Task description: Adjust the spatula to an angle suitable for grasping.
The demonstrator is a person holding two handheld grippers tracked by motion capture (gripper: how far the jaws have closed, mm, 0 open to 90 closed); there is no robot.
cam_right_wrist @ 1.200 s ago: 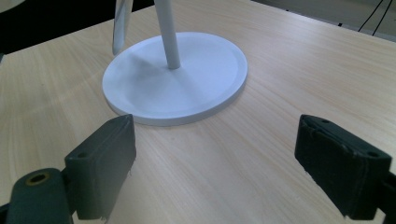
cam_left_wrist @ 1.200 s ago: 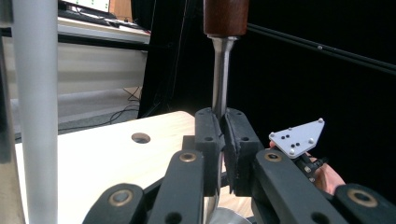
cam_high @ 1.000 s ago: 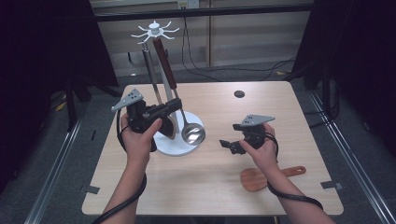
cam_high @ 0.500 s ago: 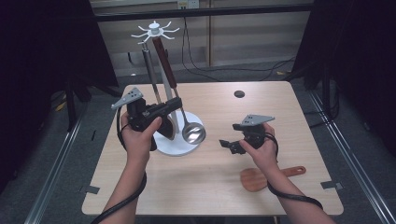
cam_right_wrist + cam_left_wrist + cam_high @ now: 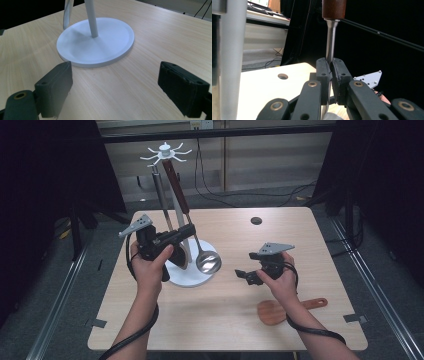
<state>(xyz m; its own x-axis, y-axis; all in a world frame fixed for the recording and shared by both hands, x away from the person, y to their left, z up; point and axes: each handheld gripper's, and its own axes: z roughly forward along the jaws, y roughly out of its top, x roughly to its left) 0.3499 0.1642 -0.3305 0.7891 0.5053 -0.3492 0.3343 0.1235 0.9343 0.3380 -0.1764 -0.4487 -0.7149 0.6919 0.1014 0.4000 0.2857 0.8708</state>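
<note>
A ladle (image 5: 208, 262) with a brown wooden handle and a steel shaft (image 5: 331, 37) leans against the white utensil stand (image 5: 195, 277). Its handle top is close under the stand's hooks (image 5: 165, 154), and I cannot tell whether it hangs from one. My left gripper (image 5: 187, 231) is shut on the steel shaft just below the wood, the pads (image 5: 324, 72) pressed to either side of it. My right gripper (image 5: 242, 275) hovers low over the table to the right of the stand. It is open with nothing between its pads (image 5: 56, 85), and it faces the stand's round base (image 5: 100, 45).
A second utensil with a grey metal handle (image 5: 159, 195) hangs on the stand behind the ladle. A wooden spatula (image 5: 272, 312) lies on the table near the front right, by the right forearm. A small round hole (image 5: 256, 220) sits in the tabletop at the far side.
</note>
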